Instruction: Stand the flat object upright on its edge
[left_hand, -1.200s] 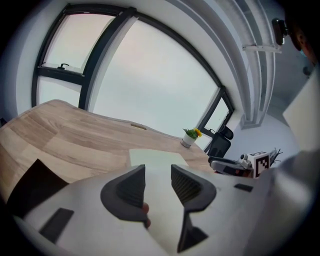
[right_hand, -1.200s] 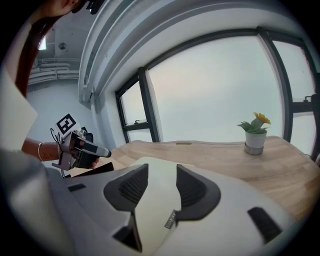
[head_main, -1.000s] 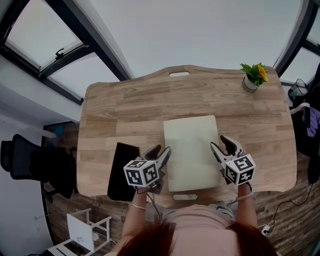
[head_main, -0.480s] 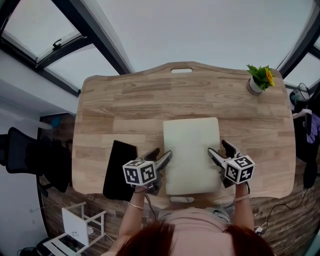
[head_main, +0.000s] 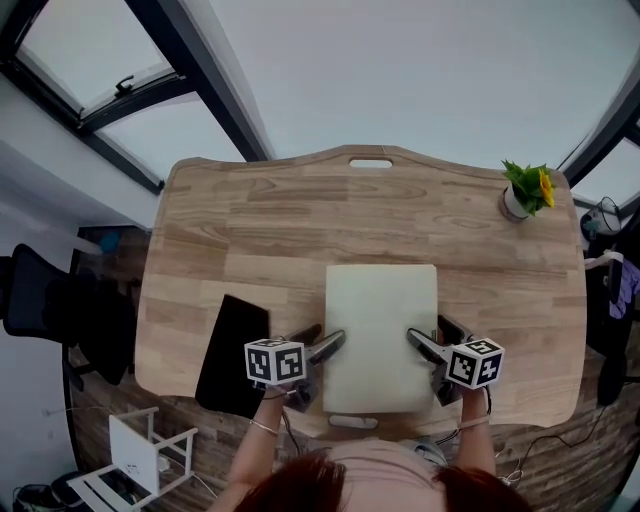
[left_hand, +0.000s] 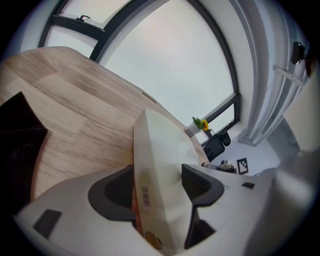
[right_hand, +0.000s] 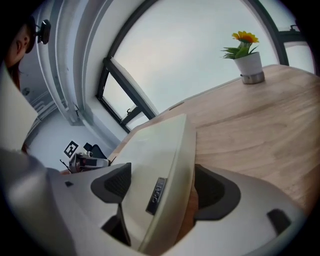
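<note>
A cream flat pad (head_main: 380, 335) lies on the wooden table (head_main: 300, 220) near its front edge. My left gripper (head_main: 320, 337) straddles the pad's left edge and my right gripper (head_main: 428, 332) straddles its right edge. In the left gripper view the pad's edge (left_hand: 160, 150) runs between the jaws of the left gripper (left_hand: 157, 185), with a gap at the left pad. In the right gripper view the pad's edge (right_hand: 160, 150) likewise sits between the spread jaws of the right gripper (right_hand: 157, 185). Both pairs of jaws have just been opening and stand open.
A black flat object (head_main: 230, 355) lies on the table left of my left gripper, at the front edge. A small potted plant (head_main: 525, 190) with a yellow flower stands at the far right corner. A black chair (head_main: 40, 310) is on the floor to the left.
Both grippers have sunk toward the table with the pad's edges between their jaws, and both pairs of jaws have spread wider. The black object and the plant stay put.
</note>
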